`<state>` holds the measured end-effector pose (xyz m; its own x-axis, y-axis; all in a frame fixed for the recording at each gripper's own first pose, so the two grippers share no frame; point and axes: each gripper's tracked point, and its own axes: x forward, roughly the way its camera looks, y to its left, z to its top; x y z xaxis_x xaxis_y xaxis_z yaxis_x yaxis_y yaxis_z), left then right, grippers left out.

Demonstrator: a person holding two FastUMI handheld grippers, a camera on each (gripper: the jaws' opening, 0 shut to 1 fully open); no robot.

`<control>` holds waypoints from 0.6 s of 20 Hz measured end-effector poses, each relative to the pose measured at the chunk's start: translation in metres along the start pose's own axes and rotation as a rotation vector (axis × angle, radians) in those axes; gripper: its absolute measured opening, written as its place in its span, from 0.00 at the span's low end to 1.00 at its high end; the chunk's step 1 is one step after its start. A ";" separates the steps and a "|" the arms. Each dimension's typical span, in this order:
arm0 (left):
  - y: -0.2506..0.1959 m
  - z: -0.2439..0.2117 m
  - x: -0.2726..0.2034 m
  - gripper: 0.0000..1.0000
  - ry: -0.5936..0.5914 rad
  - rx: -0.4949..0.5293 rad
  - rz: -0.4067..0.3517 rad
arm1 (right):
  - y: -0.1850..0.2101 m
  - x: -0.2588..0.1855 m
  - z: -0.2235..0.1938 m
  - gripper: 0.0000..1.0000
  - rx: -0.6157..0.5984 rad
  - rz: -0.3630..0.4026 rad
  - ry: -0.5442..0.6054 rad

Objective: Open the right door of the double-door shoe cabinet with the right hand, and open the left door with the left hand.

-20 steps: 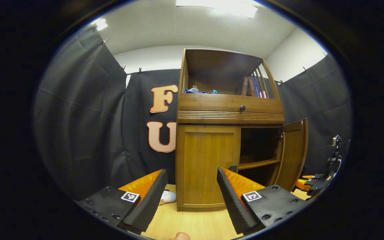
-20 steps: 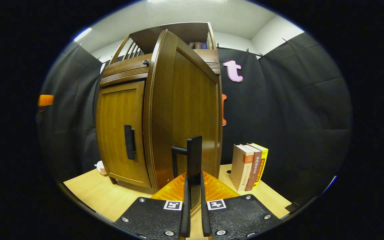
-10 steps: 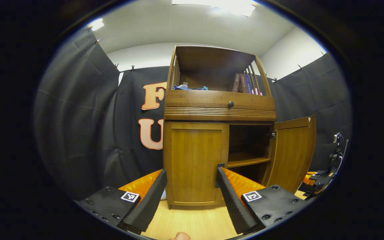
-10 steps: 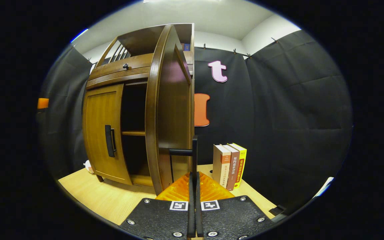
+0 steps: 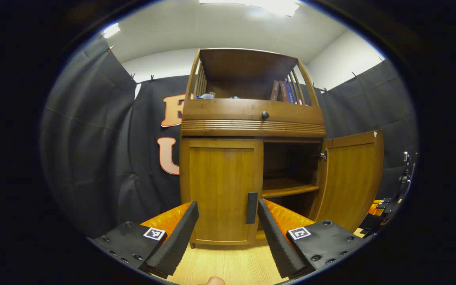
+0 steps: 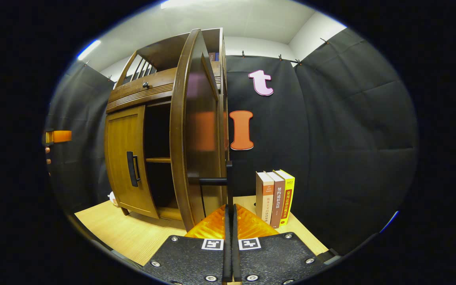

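Note:
The wooden shoe cabinet [image 5: 251,122] stands ahead in the left gripper view. Its left door [image 5: 220,186] is closed, with a black handle [image 5: 251,207] at its right edge. My left gripper [image 5: 226,227] is open, a short way in front of that handle, which shows between the fingers. The right door [image 5: 350,178] stands swung wide open, baring an inner shelf [image 5: 289,190]. In the right gripper view that right door [image 6: 196,130] is seen nearly edge-on, and my right gripper [image 6: 230,211] is shut on its black handle [image 6: 229,180]. The left door [image 6: 127,158] and its handle [image 6: 133,169] lie beyond.
Three books [image 6: 275,198] stand upright on the wooden floor [image 6: 133,233] to the right of the open door. Books and a blue item sit on the cabinet's top shelf [image 5: 247,85]. A small white object [image 6: 113,198] lies by the cabinet's left foot. Black cloth walls surround the booth.
The right door has swung further open with my right gripper on its handle. My left gripper has shifted so that the left door's handle now shows between its open fingers.

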<state>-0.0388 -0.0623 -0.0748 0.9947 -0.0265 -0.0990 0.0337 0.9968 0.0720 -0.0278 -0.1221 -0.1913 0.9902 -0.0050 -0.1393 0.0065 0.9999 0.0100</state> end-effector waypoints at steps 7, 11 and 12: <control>-0.019 -0.027 0.053 0.94 0.012 -0.019 0.005 | -0.018 -0.001 0.000 0.06 0.034 0.049 -0.002; -0.018 -0.047 0.084 0.94 0.007 0.009 0.054 | -0.024 -0.022 0.008 0.04 0.040 0.029 -0.033; -0.020 -0.051 0.092 0.97 0.009 0.012 0.057 | -0.028 -0.027 0.010 0.11 0.041 0.013 -0.043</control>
<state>0.0469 -0.0804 -0.1359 0.9942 0.0305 -0.1036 -0.0213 0.9958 0.0892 -0.0534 -0.1503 -0.1782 0.9953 0.0064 -0.0964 -0.0014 0.9987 0.0519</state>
